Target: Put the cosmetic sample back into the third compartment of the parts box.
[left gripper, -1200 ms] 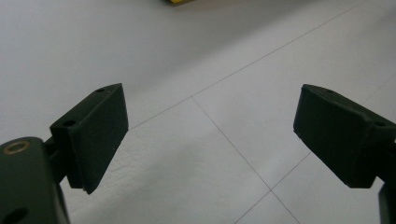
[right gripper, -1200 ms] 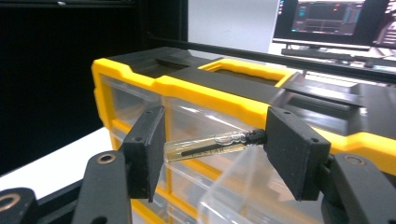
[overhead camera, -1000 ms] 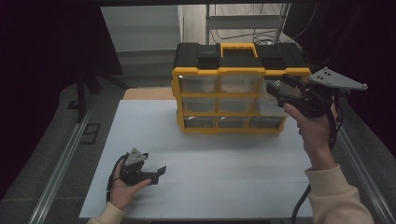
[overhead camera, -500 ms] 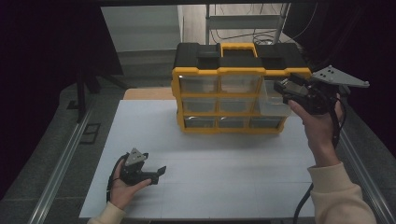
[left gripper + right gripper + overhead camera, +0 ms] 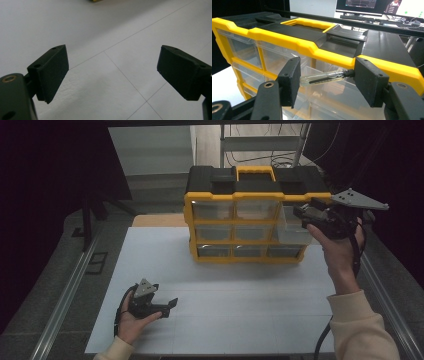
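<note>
R gripper (image 5: 324,78), jaws clamped endwise on a glass vial (image 5: 322,77), is hovering over the organizer's (image 5: 250,227) pulled-out top-right drawer (image 5: 290,227), needing a careful lower & release; L gripper (image 5: 112,72) is idling w/ jaws apart.

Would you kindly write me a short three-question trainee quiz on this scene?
1. True or false: the right tool grips a clear vial end to end.
2. The left tool is: A open above the table, B shut on a drawer.
3. What colour is the organizer frame?
Key: 1 true; 2 A; 3 yellow, with a black top.
</note>
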A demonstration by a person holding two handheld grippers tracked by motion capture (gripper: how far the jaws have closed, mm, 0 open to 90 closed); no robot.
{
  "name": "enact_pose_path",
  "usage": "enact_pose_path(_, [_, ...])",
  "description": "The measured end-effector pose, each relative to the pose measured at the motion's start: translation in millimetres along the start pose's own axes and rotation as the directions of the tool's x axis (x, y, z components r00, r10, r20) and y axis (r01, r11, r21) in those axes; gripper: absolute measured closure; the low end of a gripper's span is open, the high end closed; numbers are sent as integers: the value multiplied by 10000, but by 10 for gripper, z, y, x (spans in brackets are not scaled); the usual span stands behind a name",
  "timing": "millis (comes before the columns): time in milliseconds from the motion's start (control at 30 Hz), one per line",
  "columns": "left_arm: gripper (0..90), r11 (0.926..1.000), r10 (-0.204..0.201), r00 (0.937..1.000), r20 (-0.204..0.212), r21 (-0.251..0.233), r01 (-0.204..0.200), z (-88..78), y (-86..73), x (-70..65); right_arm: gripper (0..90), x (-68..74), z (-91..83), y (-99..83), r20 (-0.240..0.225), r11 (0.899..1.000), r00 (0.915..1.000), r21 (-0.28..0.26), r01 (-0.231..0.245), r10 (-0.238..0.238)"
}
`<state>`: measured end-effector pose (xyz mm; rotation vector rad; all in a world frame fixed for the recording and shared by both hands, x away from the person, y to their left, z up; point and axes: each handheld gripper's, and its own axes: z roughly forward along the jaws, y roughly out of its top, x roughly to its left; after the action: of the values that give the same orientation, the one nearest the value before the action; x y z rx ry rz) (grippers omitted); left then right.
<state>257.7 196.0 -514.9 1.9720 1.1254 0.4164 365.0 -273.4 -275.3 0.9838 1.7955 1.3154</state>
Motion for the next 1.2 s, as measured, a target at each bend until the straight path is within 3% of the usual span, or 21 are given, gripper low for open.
enact_pose_path(133, [110,10000,3,10000,0,-2,-3,1,0,0,387,-1,6,4,8,10000,10000,17,37,-37])
enact_pose_path(333, [110,10000,1,10000,-2,-4,-1,-1,0,1,262,25,14,1,-146,9998,9999,164,90,-88])
enact_pose_path(667, [111,9999,-88,9999,109,-66,88,2,14,3,245,156,-189,-33,-889,9988,9960,-494,67,-111])
enact_pose_path(833, [110,9999,-76,9998,184,-122,78,-13,15,-9,250,265,-401,-116,-1627,9970,9862,-749,184,-304])
enact_pose_path(1200, [109,9999,-8,9998,185,-165,11,-23,14,-39,252,430,-664,-437,-2446,9968,9689,-781,190,-377])
